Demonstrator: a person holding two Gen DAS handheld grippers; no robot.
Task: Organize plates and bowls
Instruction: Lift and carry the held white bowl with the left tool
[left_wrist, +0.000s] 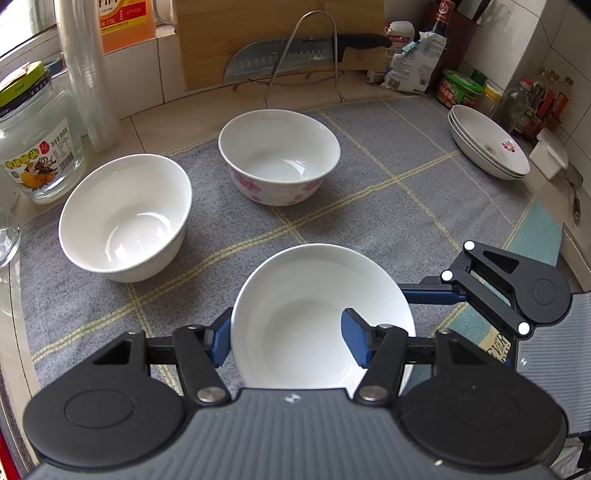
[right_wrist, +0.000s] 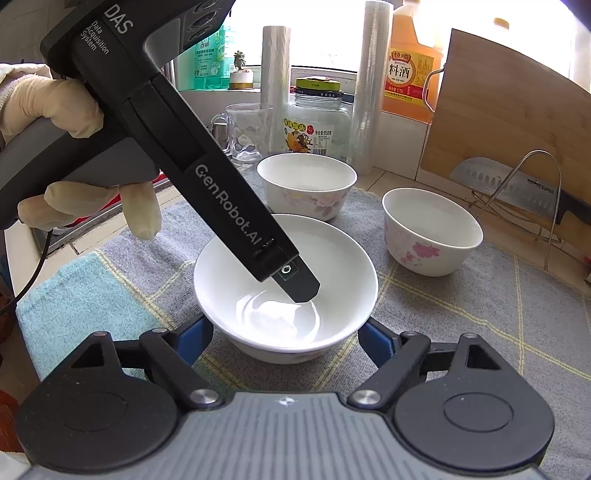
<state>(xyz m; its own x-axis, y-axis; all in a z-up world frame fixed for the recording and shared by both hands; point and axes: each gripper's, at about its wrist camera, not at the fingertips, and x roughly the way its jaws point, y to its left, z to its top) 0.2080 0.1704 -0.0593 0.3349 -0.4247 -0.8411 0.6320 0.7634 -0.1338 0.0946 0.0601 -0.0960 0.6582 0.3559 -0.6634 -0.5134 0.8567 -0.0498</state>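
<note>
A white bowl (left_wrist: 314, 295) (right_wrist: 258, 266) sits on the grey checked mat (left_wrist: 406, 206), nearest to me. My left gripper (left_wrist: 286, 334) is shut on its rim, one blue pad outside the wall and the other inside; in the right wrist view one of its fingers (right_wrist: 299, 288) reaches into the bowl. My right gripper (right_wrist: 286, 338) straddles the same bowl low down, with both blue pads against its outer wall. Two more bowls stand behind: a pale one (left_wrist: 125, 218) (right_wrist: 306, 188) and a pink-flowered one (left_wrist: 279, 158) (right_wrist: 432, 232). Stacked plates (left_wrist: 487, 144) lie far right.
A glass jar (left_wrist: 37, 147), a roll of film (left_wrist: 92, 74) and a glass mug (right_wrist: 245, 136) stand at the mat's left edge. A cleaver on a wire rack (left_wrist: 295, 55) leans against a cutting board (left_wrist: 221, 37) behind. Bottles and jars (left_wrist: 458, 88) crowd the right corner.
</note>
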